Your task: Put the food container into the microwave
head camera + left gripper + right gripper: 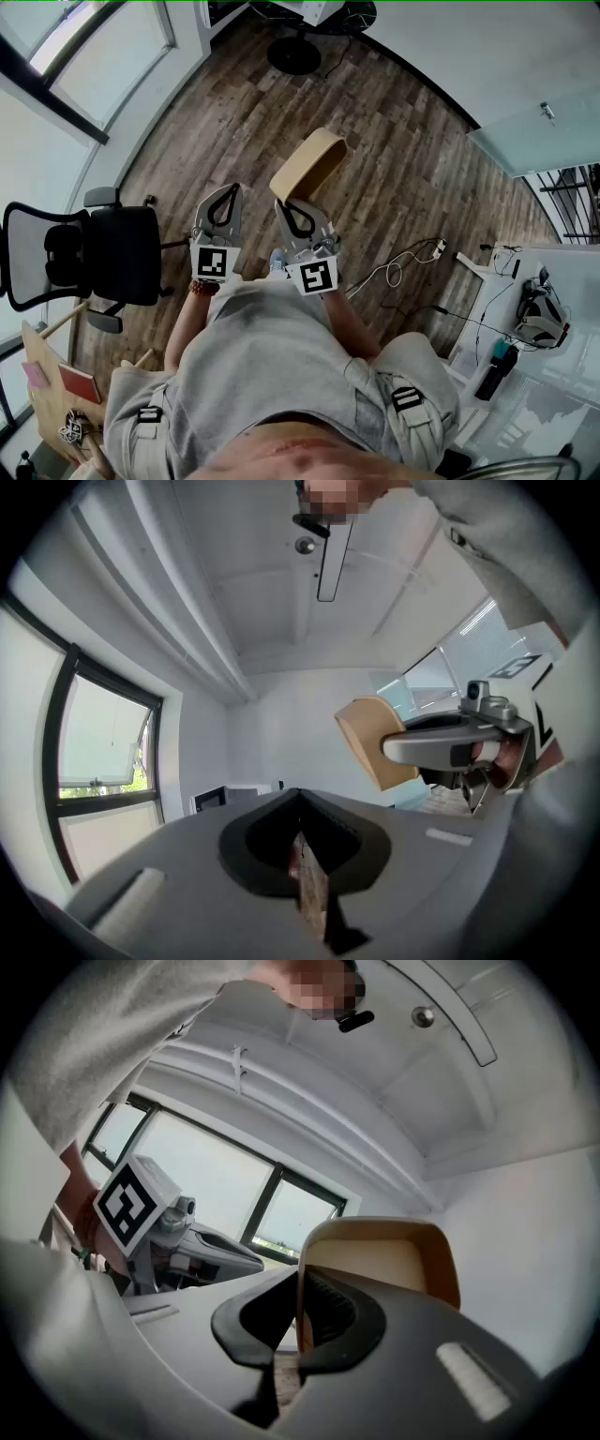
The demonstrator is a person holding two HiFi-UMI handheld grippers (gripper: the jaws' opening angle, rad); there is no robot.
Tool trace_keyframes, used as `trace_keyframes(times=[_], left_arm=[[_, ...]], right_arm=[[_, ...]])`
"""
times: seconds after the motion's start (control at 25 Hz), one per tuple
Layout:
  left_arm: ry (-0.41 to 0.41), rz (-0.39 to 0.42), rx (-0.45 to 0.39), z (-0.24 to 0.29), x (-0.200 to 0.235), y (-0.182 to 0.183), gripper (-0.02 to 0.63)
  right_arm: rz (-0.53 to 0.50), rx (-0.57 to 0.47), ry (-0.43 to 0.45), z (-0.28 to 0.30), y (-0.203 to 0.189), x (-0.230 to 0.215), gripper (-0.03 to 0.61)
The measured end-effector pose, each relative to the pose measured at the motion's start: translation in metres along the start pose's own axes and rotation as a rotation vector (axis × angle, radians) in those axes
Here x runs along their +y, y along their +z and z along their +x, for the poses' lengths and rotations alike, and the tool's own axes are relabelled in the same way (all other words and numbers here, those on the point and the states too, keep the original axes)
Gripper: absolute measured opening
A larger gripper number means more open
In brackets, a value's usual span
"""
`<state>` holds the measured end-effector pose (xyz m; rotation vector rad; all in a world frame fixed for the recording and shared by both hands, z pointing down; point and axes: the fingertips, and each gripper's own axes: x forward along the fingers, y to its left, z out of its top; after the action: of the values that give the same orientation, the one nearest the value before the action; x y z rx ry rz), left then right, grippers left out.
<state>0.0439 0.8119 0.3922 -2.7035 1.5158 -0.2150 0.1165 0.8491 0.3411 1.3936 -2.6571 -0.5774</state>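
Food container [309,161], tan and tilted in the air above the wood floor [403,159], has its wall pinched between the right gripper [289,204] fingers, which hide its lower inside, while the left gripper [228,190] fingers sit closed on nothing just beside it.

The left gripper [300,801] faces up toward a white ceiling [281,602]. Its jaws are pressed together with nothing between them, and a sliver of wood grain shows through the slit below. At the right, the right gripper [398,749] holds a tan food container [367,735], tilted. A dark-framed window [94,752] fills the left side. A small white box [220,799] at the far wall may be a microwave. A grey sleeve [506,555] crosses the top right.
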Motion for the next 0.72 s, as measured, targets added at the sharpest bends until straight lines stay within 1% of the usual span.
trace_keyframes(times=[0.12,0.24,0.28,0.36,0.4,0.48,0.56,0.64,0.68,0.72], left_arm=[[-0.004,0.013,-0.057,0.037,-0.040,0.009,-0.017],[0.005,0.003,-0.098,0.059,-0.068,0.014,-0.017],[0.003,-0.005,-0.092,0.061,-0.075,0.015,-0.017],[-0.001,-0.005,-0.042,0.065,-0.080,0.014,-0.017],[0.000,0.009,-0.043,0.068,-0.079,0.014,-0.017],[0.004,0.032,-0.067,0.079,-0.072,0.016,-0.017],[0.007,0.023,-0.046,0.091,-0.066,0.015,-0.017],[0.003,0.017,-0.039,0.105,-0.059,0.014,-0.017],[-0.001,0.013,-0.042,0.114,-0.055,0.014,-0.017],[-0.006,0.008,-0.049,0.123,-0.050,0.014,-0.017]], right_arm=[[0.010,0.027,-0.015,-0.027,-0.027,-0.047,0.021],[0.030,0.020,-0.031,-0.047,-0.040,-0.082,0.022],[0.040,0.004,-0.032,-0.051,-0.039,-0.090,0.023],[0.037,-0.047,-0.025,-0.053,-0.034,-0.102,0.023],[0.032,-0.065,-0.020,-0.050,-0.034,-0.107,0.023],[0.035,-0.065,-0.014,-0.043,-0.042,-0.117,0.025],[0.069,-0.007,-0.024,-0.037,-0.061,-0.128,0.025],[0.109,0.093,-0.036,-0.033,-0.085,-0.138,0.025],[0.111,0.116,-0.042,-0.028,-0.092,-0.145,0.025],[0.102,0.116,-0.049,-0.021,-0.095,-0.153,0.025]])
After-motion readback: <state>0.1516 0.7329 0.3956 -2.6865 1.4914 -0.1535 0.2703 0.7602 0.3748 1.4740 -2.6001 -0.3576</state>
